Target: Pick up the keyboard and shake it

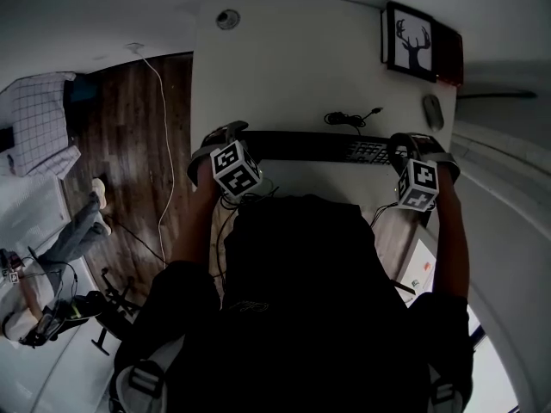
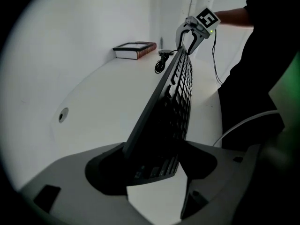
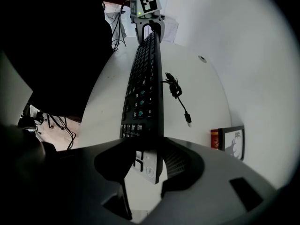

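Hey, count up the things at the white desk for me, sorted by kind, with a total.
Black keyboard: 1
Black coiled cable: 1
Black-framed deer picture: 1
Red book: 1
Small grey oval object: 1
Total: 5

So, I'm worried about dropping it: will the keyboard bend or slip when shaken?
Probably stiff: the keyboard spans straight between the left hand-held gripper and right hand-held gripper. Only thin end edges are pinched, so it may slip.
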Demonstrator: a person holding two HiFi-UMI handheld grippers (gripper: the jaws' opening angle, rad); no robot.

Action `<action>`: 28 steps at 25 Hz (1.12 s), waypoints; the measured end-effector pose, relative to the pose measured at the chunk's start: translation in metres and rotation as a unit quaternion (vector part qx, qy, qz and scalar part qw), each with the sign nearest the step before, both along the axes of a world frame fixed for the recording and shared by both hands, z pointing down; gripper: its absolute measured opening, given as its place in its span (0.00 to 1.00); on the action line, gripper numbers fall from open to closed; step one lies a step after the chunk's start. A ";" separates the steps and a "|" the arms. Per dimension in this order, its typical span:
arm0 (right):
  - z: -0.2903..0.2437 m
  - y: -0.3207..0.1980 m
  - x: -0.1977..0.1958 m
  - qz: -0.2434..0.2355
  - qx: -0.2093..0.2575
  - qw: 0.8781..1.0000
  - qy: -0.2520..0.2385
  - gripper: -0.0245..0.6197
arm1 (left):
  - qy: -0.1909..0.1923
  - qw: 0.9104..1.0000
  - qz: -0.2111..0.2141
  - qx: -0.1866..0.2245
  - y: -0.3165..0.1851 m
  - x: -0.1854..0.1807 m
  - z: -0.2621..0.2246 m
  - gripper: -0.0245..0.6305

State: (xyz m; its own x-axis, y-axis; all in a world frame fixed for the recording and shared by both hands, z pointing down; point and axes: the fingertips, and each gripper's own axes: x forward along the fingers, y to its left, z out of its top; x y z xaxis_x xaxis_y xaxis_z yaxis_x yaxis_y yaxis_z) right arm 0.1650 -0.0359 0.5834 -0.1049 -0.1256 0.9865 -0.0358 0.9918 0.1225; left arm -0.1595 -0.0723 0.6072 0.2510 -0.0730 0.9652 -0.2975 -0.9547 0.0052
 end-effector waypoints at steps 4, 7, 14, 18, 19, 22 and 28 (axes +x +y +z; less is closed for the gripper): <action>-0.001 0.002 0.001 0.009 -0.006 1.000 0.002 0.33 | 0.017 0.999 0.015 0.028 0.004 0.003 -0.004 0.54; -0.003 0.000 -0.003 0.024 -0.030 0.999 -0.009 0.35 | 0.021 0.999 0.019 0.039 0.006 0.003 -0.006 0.53; -0.001 0.007 -0.006 0.035 -0.128 0.991 -0.002 0.31 | 0.020 0.998 0.019 0.058 0.013 0.002 -0.008 0.52; -0.003 0.019 -0.009 0.014 -0.150 0.988 0.018 0.28 | 0.019 0.997 0.021 0.067 0.015 0.000 -0.009 0.52; -0.004 0.021 -0.010 0.012 -0.148 0.989 0.019 0.27 | 0.019 0.997 0.020 0.069 0.015 -0.001 -0.010 0.52; -0.009 0.027 -0.012 0.013 -0.136 0.990 0.022 0.25 | 0.014 0.997 0.009 0.076 0.016 -0.004 -0.014 0.49; -0.020 0.022 -0.013 0.017 -0.089 0.995 0.031 0.20 | 0.026 0.996 -0.016 0.079 0.014 -0.009 -0.028 0.31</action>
State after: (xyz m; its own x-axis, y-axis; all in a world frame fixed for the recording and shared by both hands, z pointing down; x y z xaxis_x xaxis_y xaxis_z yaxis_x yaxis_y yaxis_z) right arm 0.1516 -0.0141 0.5629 -0.0407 0.0494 0.9979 -0.0683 0.9963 -0.0522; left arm -0.1688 -0.0587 0.5790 0.2960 -0.2321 0.9266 -0.3320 -0.9345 -0.1280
